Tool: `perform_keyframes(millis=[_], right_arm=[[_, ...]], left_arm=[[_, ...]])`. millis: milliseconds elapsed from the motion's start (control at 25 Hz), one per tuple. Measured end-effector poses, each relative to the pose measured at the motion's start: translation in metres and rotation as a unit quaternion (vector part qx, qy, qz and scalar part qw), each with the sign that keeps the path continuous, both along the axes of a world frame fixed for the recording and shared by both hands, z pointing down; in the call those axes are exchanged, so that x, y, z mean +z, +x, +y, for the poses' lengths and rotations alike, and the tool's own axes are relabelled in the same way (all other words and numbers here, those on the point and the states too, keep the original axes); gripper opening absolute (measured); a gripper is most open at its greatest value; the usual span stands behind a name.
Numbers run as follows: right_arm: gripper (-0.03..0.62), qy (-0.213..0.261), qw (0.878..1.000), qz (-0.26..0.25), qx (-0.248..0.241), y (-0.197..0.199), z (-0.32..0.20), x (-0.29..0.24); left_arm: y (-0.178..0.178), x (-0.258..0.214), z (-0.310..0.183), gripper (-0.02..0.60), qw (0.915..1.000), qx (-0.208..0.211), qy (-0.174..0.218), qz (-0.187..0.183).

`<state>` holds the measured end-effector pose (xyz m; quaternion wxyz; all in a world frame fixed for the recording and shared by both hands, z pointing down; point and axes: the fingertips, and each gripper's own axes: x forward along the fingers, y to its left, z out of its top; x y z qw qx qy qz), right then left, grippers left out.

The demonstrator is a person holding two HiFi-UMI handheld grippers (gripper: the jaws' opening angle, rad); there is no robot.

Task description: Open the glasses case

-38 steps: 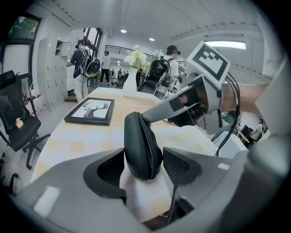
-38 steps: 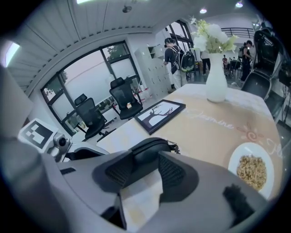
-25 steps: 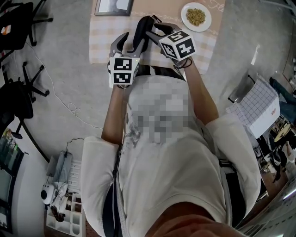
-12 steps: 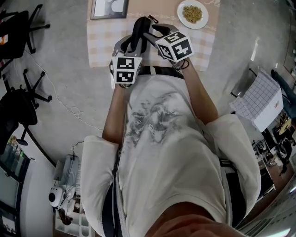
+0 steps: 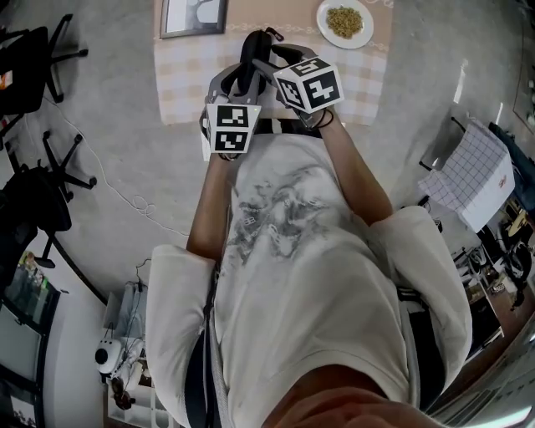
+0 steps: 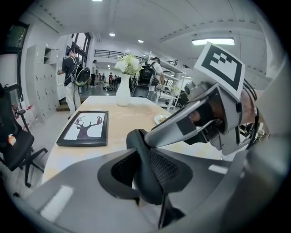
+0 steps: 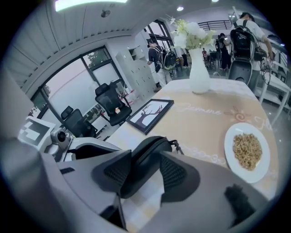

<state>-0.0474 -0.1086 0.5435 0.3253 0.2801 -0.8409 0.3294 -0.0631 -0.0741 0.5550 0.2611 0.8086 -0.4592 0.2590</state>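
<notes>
The black glasses case (image 5: 251, 52) is held up in front of the person, above the near edge of the table (image 5: 184, 75). In the left gripper view my left gripper (image 6: 145, 170) is shut on the case (image 6: 144, 159), both textured pads pressing its sides. A finger of the right gripper (image 6: 182, 125) lies against the case's upper end. In the right gripper view the case (image 7: 148, 154) sits between the pads of my right gripper (image 7: 145, 175), whose jaws stand wide and are opening. In the head view my left gripper (image 5: 236, 79) and right gripper (image 5: 272, 57) meet at the case.
On the table lie a framed deer picture (image 5: 194, 17) at the far left and a white plate of food (image 5: 344, 21) at the far right. A white vase of flowers (image 7: 198, 68) stands further back. Office chairs (image 5: 33, 50) stand left of the table, and people move in the background.
The left gripper's fingers have drawn in onto the case. Both grippers and the case sit a little higher in the head view; otherwise the hands have hardly moved.
</notes>
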Motion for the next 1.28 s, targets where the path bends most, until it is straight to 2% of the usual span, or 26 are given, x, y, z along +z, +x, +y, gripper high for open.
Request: perform_keyframes(millis=[120,400,640,960,1280], right_arm=[[0.202,0.004,1.000,0.024,0.000,0.005,0.000,0.003],[0.202,-0.004,1.000,0.025,-0.003,0.007,0.002,0.006],[0.201,-0.007,1.000,0.020,-0.011,0.008,0.004,0.006],[0.161,-0.008,1.000,0.001,-0.022,0.006,0.008,0.006],[0.160,-0.005,1.000,-0.017,-0.022,0.008,0.009,0.007]], left_arm=[[0.000,-0.001,0.000,0.097,1.0000,-0.004,-0.001,0.006],[-0.003,-0.002,0.000,0.094,1.0000,-0.008,-0.003,0.005],[-0.011,0.001,0.001,0.089,0.9998,-0.016,-0.009,-0.003],[-0.021,0.004,0.001,0.078,0.9995,-0.029,-0.016,-0.002],[-0.028,0.007,-0.001,0.080,0.9993,-0.035,-0.014,-0.003]])
